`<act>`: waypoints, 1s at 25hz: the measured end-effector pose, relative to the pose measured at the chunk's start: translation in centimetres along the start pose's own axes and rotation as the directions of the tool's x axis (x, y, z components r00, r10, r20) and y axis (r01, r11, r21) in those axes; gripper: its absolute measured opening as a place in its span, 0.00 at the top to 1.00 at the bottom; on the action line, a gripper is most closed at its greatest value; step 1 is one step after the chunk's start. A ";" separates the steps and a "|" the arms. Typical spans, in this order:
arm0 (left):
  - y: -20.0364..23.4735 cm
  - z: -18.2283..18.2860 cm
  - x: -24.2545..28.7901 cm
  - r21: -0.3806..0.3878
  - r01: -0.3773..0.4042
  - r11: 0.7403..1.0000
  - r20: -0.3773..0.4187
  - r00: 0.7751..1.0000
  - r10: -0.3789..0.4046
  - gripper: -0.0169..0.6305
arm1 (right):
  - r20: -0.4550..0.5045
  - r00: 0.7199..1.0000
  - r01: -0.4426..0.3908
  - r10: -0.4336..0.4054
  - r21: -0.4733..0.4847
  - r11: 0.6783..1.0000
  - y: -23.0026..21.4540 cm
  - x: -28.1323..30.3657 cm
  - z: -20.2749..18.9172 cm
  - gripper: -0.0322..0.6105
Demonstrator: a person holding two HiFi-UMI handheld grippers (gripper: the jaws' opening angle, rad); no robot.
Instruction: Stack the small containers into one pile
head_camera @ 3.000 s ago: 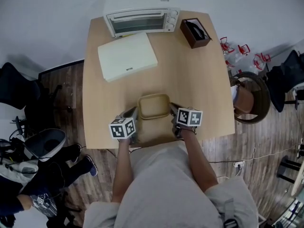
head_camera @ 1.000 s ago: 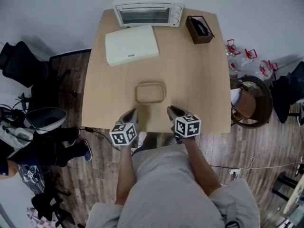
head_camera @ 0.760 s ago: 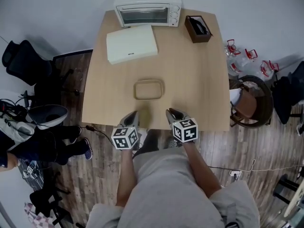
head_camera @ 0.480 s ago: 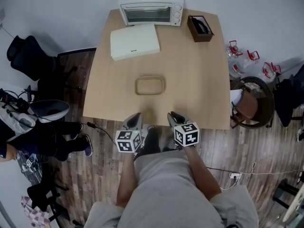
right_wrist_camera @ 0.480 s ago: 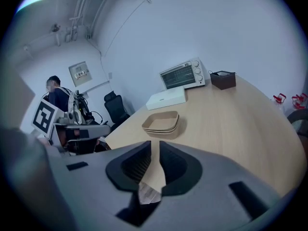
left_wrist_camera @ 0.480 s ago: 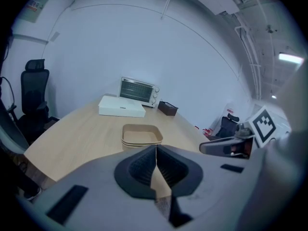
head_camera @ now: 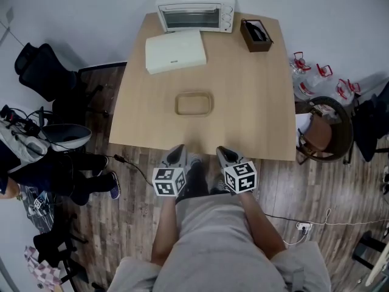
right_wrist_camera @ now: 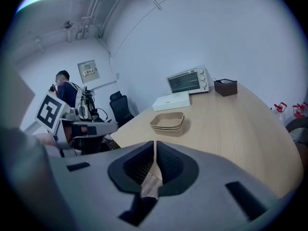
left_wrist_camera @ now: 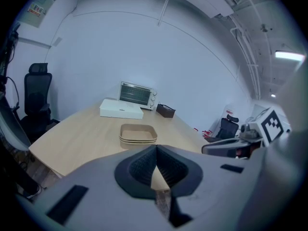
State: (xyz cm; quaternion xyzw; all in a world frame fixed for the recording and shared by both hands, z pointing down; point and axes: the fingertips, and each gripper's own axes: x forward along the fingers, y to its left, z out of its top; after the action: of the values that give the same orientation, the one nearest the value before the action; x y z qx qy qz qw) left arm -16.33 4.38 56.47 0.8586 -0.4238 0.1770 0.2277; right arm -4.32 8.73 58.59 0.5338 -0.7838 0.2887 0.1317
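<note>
Both grippers (head_camera: 177, 151) (head_camera: 224, 151) beyond table (head_camera: 261, 114) edge

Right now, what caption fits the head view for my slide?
Containers stacked on the table; left tongs shut, right tongs just closing on nothing, both at its near edge.

Light wooden table (head_camera: 255, 102) on a dark plank floor (head_camera: 134, 224). At the far edge, left of centre: white toaster oven (head_camera: 196, 14), glass door facing near. Just near of it: flat white box (head_camera: 175, 50), lying slightly askew. Right of the oven, close to the far edge: small brown open box (head_camera: 256, 35) with something dark inside. Left of the table: black office chair (head_camera: 42, 72) and, nearer, a person's dark-clad legs (head_camera: 67, 178). Right of the table: clear jugs with red handles (head_camera: 304, 79) and a round brown seat (head_camera: 323, 131).
</note>
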 end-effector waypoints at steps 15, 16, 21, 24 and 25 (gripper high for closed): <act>-0.7 -1.1 -2.3 0.024 0.016 1.000 0.013 1.000 -0.016 0.97 | 0.035 0.999 0.036 -0.035 -0.029 0.999 0.5 -1.3 -0.3 0.94; -0.6 -1.1 -2.5 0.023 0.015 1.000 0.016 1.000 -0.016 0.96 | 0.036 0.999 0.039 -0.037 -0.030 0.999 0.5 -1.3 -0.3 0.94; -0.2 -1.2 -2.9 0.012 0.009 1.000 0.025 1.000 -0.009 0.97 | 0.038 0.999 0.038 -0.036 -0.039 0.999 0.9 -1.2 -0.2 0.94; -0.2 -1.1 -3.0 0.010 0.009 1.000 0.026 1.000 -0.010 0.97 | 0.040 0.999 0.036 -0.035 -0.043 0.998 1.0 -1.2 0.0 0.94; -0.2 -1.1 -2.9 0.010 0.011 1.000 0.026 1.000 -0.011 0.97 | 0.041 0.999 0.036 -0.035 -0.044 0.998 1.0 -1.2 0.0 0.94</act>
State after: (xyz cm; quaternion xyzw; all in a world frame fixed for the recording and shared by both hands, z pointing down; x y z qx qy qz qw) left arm -17.94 6.96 55.84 0.8643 -0.4211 0.1667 0.2189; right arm -4.71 9.94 57.66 0.5502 -0.7830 0.2579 0.1330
